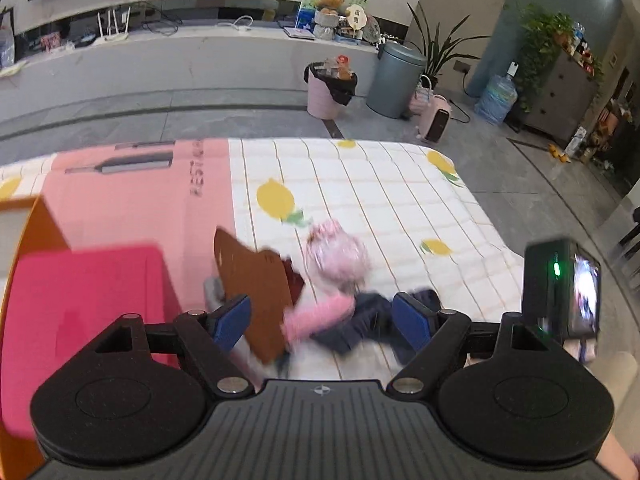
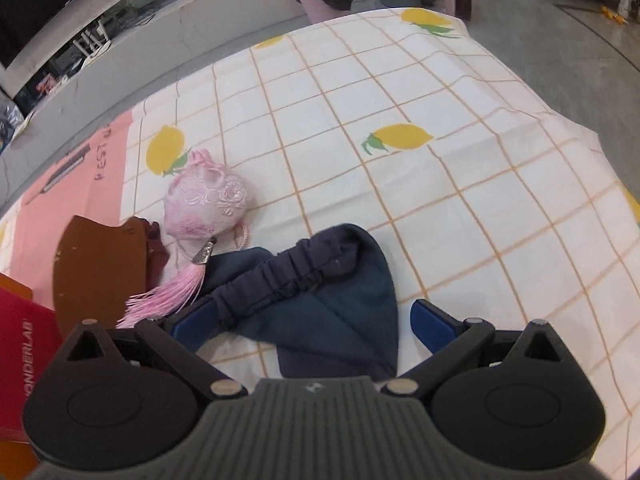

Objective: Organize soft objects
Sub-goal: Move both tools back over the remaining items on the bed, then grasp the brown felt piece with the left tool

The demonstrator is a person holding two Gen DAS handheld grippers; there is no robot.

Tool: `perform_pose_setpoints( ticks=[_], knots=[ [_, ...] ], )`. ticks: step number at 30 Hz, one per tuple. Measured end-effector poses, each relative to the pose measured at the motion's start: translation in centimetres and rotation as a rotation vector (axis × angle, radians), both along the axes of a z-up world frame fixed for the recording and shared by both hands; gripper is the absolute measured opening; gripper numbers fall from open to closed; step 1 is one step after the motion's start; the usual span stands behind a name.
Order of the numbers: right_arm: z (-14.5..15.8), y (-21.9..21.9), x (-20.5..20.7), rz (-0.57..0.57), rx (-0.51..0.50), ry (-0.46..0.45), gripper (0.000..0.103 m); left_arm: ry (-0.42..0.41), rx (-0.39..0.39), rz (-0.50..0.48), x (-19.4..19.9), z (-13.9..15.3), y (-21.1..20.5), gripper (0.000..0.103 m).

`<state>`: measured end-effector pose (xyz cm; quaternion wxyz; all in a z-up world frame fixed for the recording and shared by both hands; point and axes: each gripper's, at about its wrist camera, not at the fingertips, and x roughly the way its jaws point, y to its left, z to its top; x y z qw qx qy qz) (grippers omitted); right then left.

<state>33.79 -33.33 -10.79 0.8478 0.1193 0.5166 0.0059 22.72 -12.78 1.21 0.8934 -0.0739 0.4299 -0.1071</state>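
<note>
A navy drawstring pouch [image 2: 320,280] lies crumpled on the lemon-print quilt [image 2: 400,80], between the fingers of my open right gripper [image 2: 314,322]. Left of it rests a pink embroidered sachet [image 2: 208,204] whose pink tassel [image 2: 172,292] trails toward the left finger. A dark red cloth [image 2: 156,248] peeks from behind a brown cardboard flap [image 2: 100,264]. The left wrist view is motion-blurred. In it my left gripper [image 1: 322,320] is open over the brown flap [image 1: 256,292], the tassel [image 1: 316,316] and the navy pouch [image 1: 360,320], with the sachet [image 1: 338,254] just beyond.
A red box [image 1: 80,308] with an orange edge stands at the left, beside a pink printed sheet [image 1: 140,192]. The right gripper's camera body [image 1: 560,292] sits at the right. Beyond the quilt's far edge are a pink bin [image 1: 328,88], a grey bin [image 1: 394,80] and a heater [image 1: 436,120].
</note>
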Motion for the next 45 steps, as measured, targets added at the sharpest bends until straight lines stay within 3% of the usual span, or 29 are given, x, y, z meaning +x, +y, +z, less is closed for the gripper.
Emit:
perform_pose_setpoints(
  ticks=[4,11,21,25,27,29,32,37,41,45],
  knots=[
    [-0.2,1.2,0.5,0.071,-0.082,-0.056,0.100,-0.009,0.048,0.019,3.0,-0.5,-0.6,0.094],
    [-0.9,1.2,0.4,0.082,-0.136,-0.101,0.100,0.079,0.129,0.032,7.6,-2.2,0.5,0.089],
    [-1.1,1.4,0.1,0.091,-0.149,-0.115,0.100,0.142,0.121,0.051,11.2,-3.9,1.5,0.088],
    [-1.1,1.4,0.1,0.097,-0.147,-0.120,0.101,0.180,0.149,0.065,12.3,-5.3,1.9,0.071],
    [-1.1,1.4,0.1,0.094,-0.143,-0.114,0.101,0.204,0.128,0.053,12.7,-5.6,2.3,0.049],
    [-1.1,1.4,0.1,0.093,-0.143,-0.108,0.101,0.217,0.087,0.055,12.9,-5.7,2.8,0.040],
    [-1.1,1.4,0.1,0.104,-0.144,-0.103,0.101,0.218,0.065,0.051,12.9,-5.9,3.1,0.038],
    [-1.2,1.7,0.0,0.112,-0.165,-0.093,0.101,0.212,0.113,0.013,12.9,-6.0,2.3,0.016],
    [-1.5,2.2,-0.2,0.142,-0.200,-0.098,0.101,0.213,0.155,0.006,12.8,-6.1,1.9,0.012],
    [-1.5,2.1,-0.1,0.149,-0.198,-0.100,0.101,0.211,0.103,0.010,12.7,-5.9,2.4,0.004]
  ],
)
